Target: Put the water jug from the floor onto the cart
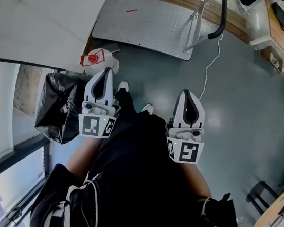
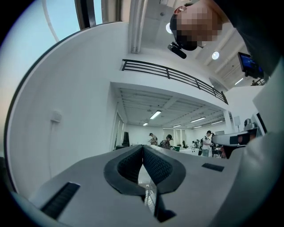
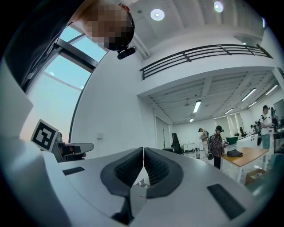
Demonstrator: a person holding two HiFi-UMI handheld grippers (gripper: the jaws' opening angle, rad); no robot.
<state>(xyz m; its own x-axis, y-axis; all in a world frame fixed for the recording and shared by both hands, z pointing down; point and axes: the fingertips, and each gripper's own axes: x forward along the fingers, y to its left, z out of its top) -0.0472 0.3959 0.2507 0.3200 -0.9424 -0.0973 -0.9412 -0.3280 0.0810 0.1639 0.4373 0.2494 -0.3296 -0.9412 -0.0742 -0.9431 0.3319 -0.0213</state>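
- The bag (image 1: 60, 106) is black and crinkly. It sits on the floor (image 1: 236, 107), off to the left of the cart (image 1: 143, 25) and nearer the person
- The jug (image 1: 98, 60) stands on the floor just beside the cart's near left corner. It is not on the cart yet. Only its white top with a red cap and label shows
- I think the jug is heavy if it is full. Its sides look hard, smooth and round, so it could slip
- The best place to grab looks like the neck, or a grip up top, but I cannot see a grip from here
- The water may slosh and pull, so a lift with both claws seems safer
- The left claw (image 1: 102, 87) is on the near side of the cart, just short of the jug. It is held flat and points toward the cart. Its two jaws are pressed together with nothing between them
- The right claw (image 1: 188, 107) is well to the right of it, on the near side of the cart's push bar (image 1: 223, 17). It is flat too and points the same way. Its jaws are together and empty
- Both claws must open up before they can grab
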